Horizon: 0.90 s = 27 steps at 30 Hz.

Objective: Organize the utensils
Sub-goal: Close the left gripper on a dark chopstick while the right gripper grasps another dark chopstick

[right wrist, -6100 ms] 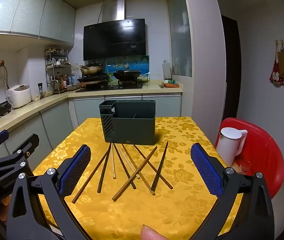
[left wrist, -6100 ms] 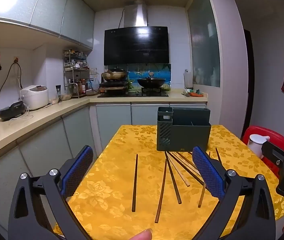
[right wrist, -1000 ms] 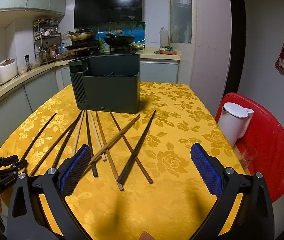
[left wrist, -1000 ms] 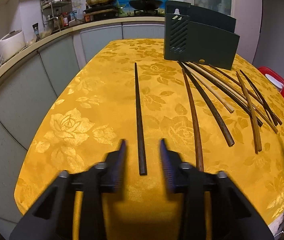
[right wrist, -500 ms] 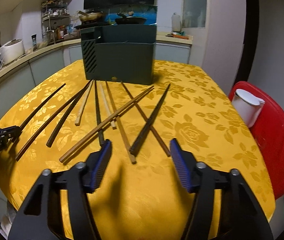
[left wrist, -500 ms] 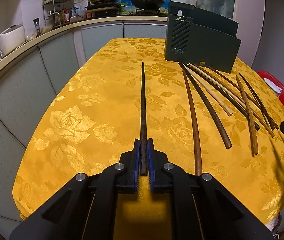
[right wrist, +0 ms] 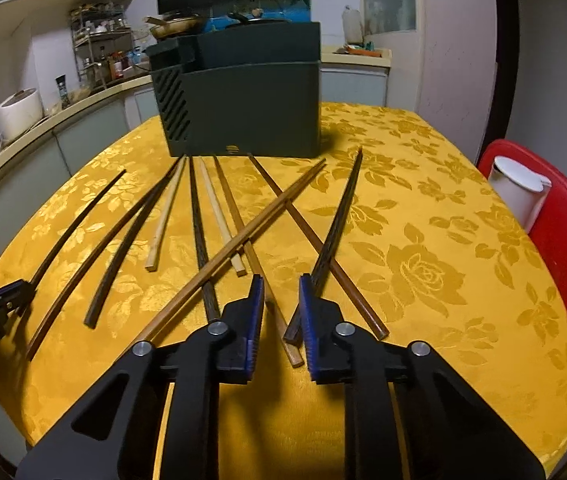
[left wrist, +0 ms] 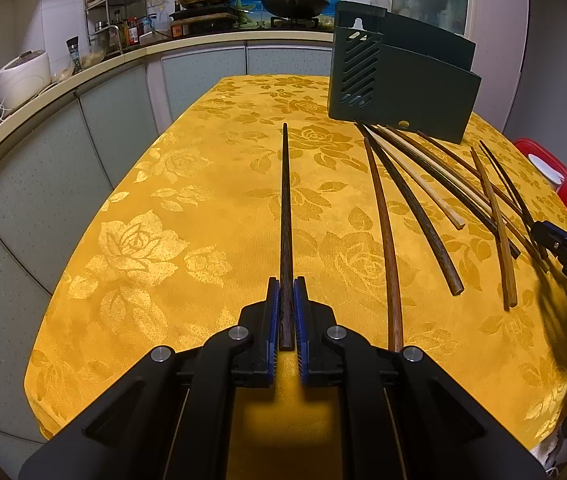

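My left gripper (left wrist: 286,282) is shut on the near end of a dark chopstick (left wrist: 284,200), which points straight away over the yellow tablecloth (left wrist: 187,208). Several more chopsticks (right wrist: 207,220) lie fanned out in front of the dark green utensil holder (right wrist: 251,108). Low over their near ends, my right gripper (right wrist: 281,278) has its jaws closing. The ends of a black chopstick (right wrist: 339,216) and a brown one (right wrist: 239,220) lie between the jaws. A gap still shows beside the left pad. The holder (left wrist: 403,92) stands at the table's far side.
A red chair (right wrist: 563,260) with a white kettle (right wrist: 519,192) on it stands to the right of the table. The kitchen counter with a rice cooker (left wrist: 19,76) runs along the left. The table's front edge is just below both grippers.
The left gripper closed on the dark chopstick and has stayed put since. The right gripper came down toward the chopstick ends, its jaws narrowing from wide open.
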Tool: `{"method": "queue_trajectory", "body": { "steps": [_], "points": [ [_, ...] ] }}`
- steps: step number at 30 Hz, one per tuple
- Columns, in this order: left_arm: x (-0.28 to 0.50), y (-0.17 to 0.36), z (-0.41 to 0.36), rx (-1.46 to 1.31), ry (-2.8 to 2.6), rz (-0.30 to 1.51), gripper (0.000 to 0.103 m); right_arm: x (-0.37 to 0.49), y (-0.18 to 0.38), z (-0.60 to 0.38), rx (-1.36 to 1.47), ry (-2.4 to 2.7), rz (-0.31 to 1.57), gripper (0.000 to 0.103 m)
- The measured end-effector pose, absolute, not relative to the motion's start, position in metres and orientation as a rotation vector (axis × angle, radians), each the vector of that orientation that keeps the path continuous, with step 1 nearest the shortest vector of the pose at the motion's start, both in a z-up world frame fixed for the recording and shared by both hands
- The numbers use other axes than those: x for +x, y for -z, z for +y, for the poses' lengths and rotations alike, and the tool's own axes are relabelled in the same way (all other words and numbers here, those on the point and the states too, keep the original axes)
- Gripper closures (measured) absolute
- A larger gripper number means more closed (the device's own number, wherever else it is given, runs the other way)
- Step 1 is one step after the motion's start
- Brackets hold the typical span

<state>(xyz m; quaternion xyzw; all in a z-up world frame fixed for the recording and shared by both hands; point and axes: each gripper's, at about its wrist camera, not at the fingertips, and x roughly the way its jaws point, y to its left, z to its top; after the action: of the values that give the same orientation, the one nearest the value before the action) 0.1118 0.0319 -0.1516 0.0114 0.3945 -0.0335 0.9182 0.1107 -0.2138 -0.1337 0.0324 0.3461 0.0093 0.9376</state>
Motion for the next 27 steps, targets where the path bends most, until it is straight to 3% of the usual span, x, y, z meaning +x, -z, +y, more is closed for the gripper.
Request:
{"method": "queue_trajectory", "body": {
  "steps": [22, 27],
  "points": [
    [0.111, 0.152, 0.033, 0.023, 0.066, 0.805, 0.096, 0.117, 0.143, -0.221, 0.057, 0.043, 0.79, 0.084],
    [0.11, 0.153, 0.031, 0.04, 0.064, 0.799, 0.096, 0.119, 0.143, -0.225, 0.067, 0.056, 0.791, 0.094]
  ]
}}
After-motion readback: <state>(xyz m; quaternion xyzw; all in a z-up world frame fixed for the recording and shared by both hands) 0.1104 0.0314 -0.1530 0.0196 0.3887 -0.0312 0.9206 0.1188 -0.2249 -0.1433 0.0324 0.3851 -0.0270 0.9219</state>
